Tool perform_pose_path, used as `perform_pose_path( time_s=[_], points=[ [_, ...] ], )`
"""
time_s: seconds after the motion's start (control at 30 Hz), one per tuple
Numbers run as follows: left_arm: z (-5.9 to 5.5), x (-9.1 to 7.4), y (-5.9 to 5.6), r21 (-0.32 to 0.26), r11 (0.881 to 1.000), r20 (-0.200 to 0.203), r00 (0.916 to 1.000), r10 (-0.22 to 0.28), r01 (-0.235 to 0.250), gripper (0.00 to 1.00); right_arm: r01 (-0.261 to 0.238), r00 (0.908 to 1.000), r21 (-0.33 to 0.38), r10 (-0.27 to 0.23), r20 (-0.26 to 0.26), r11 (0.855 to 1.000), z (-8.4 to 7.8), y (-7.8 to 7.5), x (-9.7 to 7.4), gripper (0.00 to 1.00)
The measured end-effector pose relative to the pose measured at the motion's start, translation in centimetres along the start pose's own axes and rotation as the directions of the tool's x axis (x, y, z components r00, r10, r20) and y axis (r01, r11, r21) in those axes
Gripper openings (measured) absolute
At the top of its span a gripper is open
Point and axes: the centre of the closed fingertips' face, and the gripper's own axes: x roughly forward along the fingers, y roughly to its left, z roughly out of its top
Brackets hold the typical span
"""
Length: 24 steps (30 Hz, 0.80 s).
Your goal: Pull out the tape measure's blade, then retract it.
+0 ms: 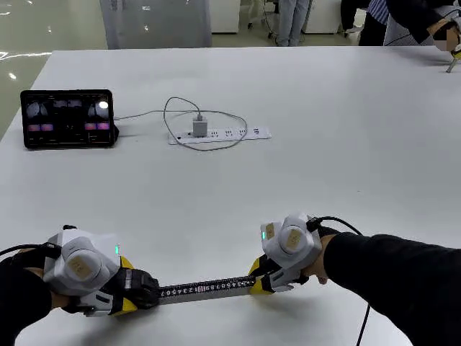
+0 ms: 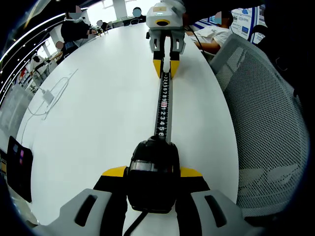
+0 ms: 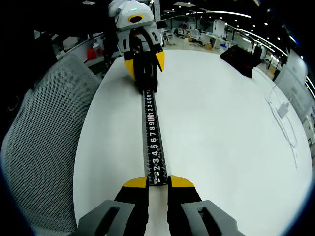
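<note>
A black tape measure case [image 2: 152,172] sits between the yellow-tipped jaws of my left gripper [image 2: 152,173], which is shut on it. Its dark numbered blade [image 2: 162,108] lies drawn out over the white table [image 1: 302,173] toward my right gripper [image 2: 166,69]. In the right gripper view, my right gripper [image 3: 157,183] is shut on the end of the blade [image 3: 151,132], and the left gripper [image 3: 143,66] faces it with the case [image 3: 146,76]. In the head view the blade [image 1: 205,288] spans from the left gripper [image 1: 131,288] to the right gripper [image 1: 258,278], near the table's front edge.
A tablet [image 1: 68,117] stands at the far left of the table. A white power strip [image 1: 220,134] with a charger and looped cable lies behind the grippers. A grey mesh chair [image 2: 266,123] sits just off the near edge. People stand at the far side.
</note>
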Motion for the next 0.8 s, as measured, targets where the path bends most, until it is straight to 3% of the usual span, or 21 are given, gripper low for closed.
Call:
perform_pose_path(
  time_s=[0.8],
  points=[
    [0.15,-0.11,-0.14,0.002,1.000,0.001,1.0000,0.001,-0.001,0.32,-0.007,0.9999,0.001,0.007,-0.008,1.000,-0.79,-0.17,-0.50,0.10]
  ],
)
